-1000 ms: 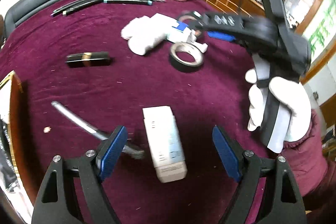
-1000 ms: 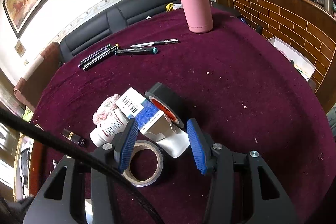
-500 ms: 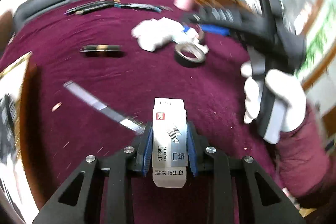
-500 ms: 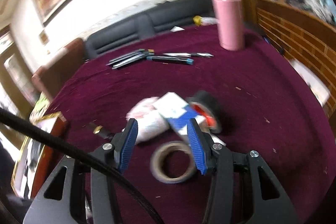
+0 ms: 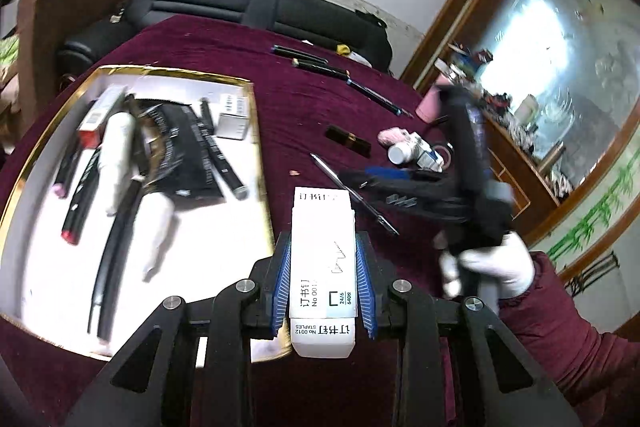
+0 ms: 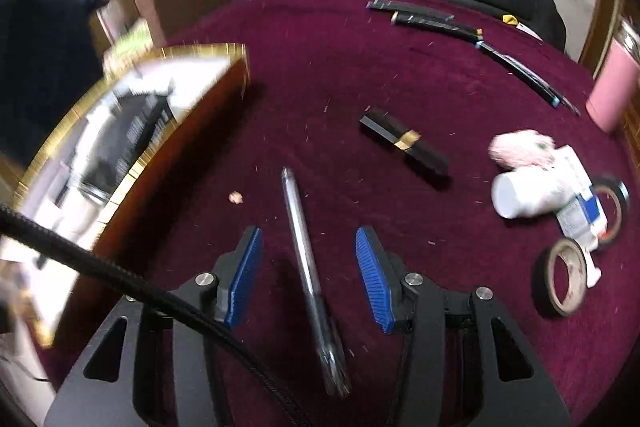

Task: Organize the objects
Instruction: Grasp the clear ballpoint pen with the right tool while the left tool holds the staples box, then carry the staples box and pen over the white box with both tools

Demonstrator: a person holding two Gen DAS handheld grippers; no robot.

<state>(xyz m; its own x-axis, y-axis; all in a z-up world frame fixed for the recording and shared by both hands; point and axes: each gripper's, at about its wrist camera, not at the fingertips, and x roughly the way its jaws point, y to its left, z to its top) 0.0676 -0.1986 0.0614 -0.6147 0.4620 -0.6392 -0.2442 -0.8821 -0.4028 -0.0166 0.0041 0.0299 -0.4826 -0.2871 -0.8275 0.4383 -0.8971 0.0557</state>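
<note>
My left gripper is shut on a white staples box, held off the cloth beside the right rim of the gold-edged tray. The tray holds pens, markers and small boxes. My right gripper is open low over the maroon cloth, and a silver pen lies lengthwise between its blue pads without touching either. In the left wrist view the right gripper shows as a black blur over that pen, held by a white-gloved hand.
A black tube with a gold band lies beyond the pen. To the right are a white bottle, a pink fluffy thing, a blue-white carton and two tape rolls. Dark pens and a pink flask stand far back.
My left gripper closed on the staples box, lifted it and swung left to the tray. My right gripper left the tape rolls and moved left over the silver pen.
</note>
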